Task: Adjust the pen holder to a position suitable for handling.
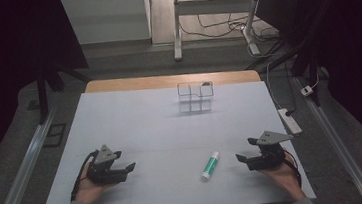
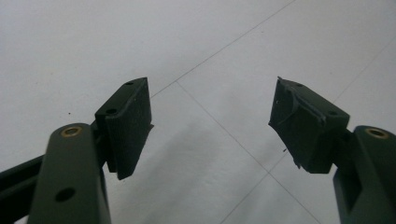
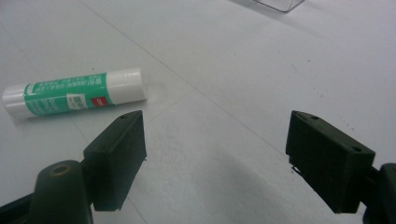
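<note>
From the high view we see the left gripper (image 1: 125,168) and the right gripper (image 1: 244,157) held low over the white table (image 1: 136,126), well apart, each with its jaws spread and holding nothing; a green-and-white glue stick (image 1: 210,166) lies flat between them, nearer the right one, and a clear compartment box (image 1: 195,96) stands near the far edge. In the left gripper view we see its gripper (image 2: 210,126) gaping over bare table. In the right gripper view the gripper (image 3: 215,158) gapes too, the glue stick (image 3: 72,91) lying just beyond its left jaw, not touching.
</note>
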`<state>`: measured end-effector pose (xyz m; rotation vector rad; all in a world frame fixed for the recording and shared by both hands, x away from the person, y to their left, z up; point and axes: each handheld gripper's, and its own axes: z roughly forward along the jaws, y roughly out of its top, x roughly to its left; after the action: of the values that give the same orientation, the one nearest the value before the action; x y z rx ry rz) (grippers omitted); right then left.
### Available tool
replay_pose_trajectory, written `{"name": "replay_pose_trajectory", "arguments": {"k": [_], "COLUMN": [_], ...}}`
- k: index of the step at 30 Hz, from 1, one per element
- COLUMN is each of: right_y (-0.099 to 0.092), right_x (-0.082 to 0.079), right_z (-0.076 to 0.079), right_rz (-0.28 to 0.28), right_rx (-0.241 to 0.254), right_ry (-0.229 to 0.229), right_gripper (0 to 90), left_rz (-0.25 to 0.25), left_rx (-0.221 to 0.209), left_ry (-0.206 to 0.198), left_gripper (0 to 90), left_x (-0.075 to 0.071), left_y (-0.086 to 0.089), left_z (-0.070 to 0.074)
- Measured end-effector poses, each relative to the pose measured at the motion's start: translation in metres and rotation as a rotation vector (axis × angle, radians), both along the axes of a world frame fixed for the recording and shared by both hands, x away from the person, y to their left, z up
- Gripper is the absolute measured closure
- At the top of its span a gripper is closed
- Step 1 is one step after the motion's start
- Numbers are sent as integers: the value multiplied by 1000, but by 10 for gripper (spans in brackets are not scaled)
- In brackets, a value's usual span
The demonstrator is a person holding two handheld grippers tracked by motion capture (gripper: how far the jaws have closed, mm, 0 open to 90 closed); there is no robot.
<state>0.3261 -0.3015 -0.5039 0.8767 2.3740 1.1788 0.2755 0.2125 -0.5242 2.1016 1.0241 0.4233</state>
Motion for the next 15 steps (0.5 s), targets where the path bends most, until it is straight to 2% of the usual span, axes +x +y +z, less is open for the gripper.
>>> {"name": "replay_pose_trajectory", "arguments": {"k": [7, 15], "right_y": [11, 31], "right_x": [11, 35], "right_z": [4, 13], "right_rz": [-5, -37], "right_rx": [8, 22], "right_ry": [17, 43], "right_gripper": [212, 246], "left_rz": [6, 16], "left_rx": [-2, -6], "left_ry": [0, 4], "left_gripper": [292, 290], "left_x": [-1, -3], "left_y": [2, 4], "left_z": [0, -1]}}
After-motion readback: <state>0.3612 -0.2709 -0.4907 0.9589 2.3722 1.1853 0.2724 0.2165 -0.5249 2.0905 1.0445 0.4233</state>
